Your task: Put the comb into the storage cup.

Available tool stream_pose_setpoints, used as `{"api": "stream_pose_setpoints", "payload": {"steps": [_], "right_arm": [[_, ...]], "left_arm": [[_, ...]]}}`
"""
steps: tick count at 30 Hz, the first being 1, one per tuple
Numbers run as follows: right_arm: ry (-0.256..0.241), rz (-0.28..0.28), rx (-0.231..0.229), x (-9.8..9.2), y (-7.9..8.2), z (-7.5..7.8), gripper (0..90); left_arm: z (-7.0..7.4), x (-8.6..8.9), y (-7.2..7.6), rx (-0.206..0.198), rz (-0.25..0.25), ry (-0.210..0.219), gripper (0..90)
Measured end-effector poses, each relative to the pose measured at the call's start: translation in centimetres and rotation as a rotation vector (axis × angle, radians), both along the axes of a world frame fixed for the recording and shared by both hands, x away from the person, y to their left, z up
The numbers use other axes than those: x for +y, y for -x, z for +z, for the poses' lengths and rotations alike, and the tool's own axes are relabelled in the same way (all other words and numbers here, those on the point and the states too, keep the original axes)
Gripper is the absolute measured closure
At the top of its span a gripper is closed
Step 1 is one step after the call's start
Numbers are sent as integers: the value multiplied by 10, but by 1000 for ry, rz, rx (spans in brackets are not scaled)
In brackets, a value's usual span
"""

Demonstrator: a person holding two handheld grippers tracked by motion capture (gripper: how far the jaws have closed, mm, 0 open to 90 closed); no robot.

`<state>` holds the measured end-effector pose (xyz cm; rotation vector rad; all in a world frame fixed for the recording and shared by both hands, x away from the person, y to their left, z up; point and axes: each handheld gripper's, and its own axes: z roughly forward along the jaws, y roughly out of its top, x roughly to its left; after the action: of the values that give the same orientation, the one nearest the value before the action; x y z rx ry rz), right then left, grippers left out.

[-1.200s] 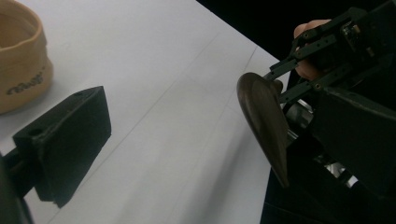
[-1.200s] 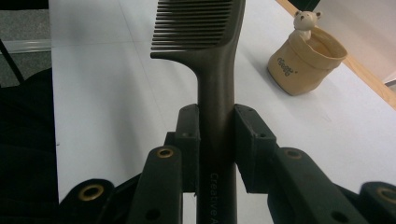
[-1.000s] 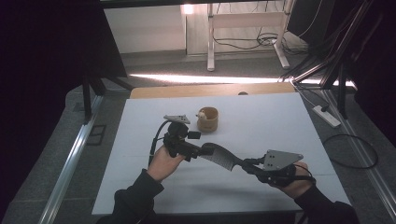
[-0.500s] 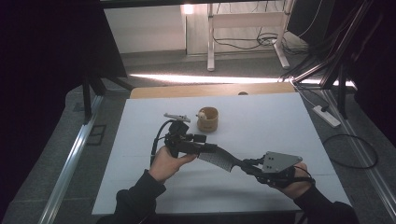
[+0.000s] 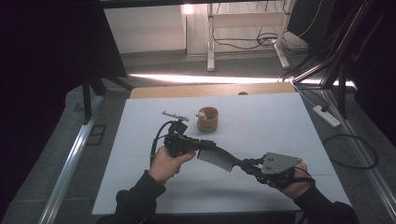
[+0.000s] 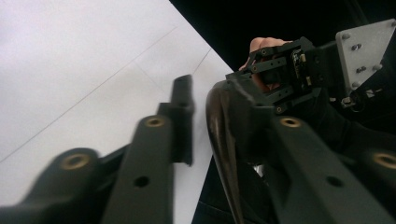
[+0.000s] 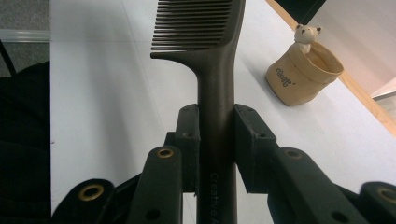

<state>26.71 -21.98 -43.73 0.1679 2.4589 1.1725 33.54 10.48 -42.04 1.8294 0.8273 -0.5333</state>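
Note:
A dark comb point(image 5: 217, 158) hangs above the white table point(image 5: 280, 121), between my two grippers. My right gripper point(image 5: 245, 164) is shut on its handle; in the right gripper view both pads point(image 7: 189, 135) press the comb point(image 7: 215, 70) handle, with the teeth pointing away. My left gripper point(image 5: 208, 144) is at the toothed end. In the left gripper view its jaws stand open on either side of the comb point(image 6: 222, 135), with a gap on the left side. The right gripper point(image 6: 289, 70) shows beyond.
A tan pouch-like cup point(image 5: 208, 119) with a small bear figure on its rim stands at the table's middle back, also in the right gripper view point(image 7: 303, 70). A wooden strip point(image 5: 187, 91) runs along the far table edge. Dark floor and cables lie beyond.
My left gripper has come down and to the right, turning until its jaws reach the comb's toothed end. The right gripper has stayed where it was, holding the handle.

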Motion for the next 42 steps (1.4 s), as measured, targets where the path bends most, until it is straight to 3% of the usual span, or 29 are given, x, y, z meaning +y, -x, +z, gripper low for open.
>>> {"api": "stream_pose_setpoints", "payload": {"steps": [3,7,12,21,29,37,42], "right_arm": [[8,4,-7,1,0,0,727],[17,7,-24,1,1,-1,726],[25,6,-43,2,2,-2,726],[17,1,-52,2,1,-3,706],[2,-21,-37,1,-1,-5,578],[-2,-57,8,2,-5,-8,387],[-18,-99,78,2,-10,-9,298]], "left_arm": [[-2,1,-1,27,-9,22,799],[-5,2,-2,74,-17,43,824],[-7,3,-3,100,-18,62,834],[-6,5,-3,84,-13,95,838],[-1,8,-2,46,1,92,837],[0,11,-1,28,15,79,837],[0,14,-2,17,28,69,837]]}}
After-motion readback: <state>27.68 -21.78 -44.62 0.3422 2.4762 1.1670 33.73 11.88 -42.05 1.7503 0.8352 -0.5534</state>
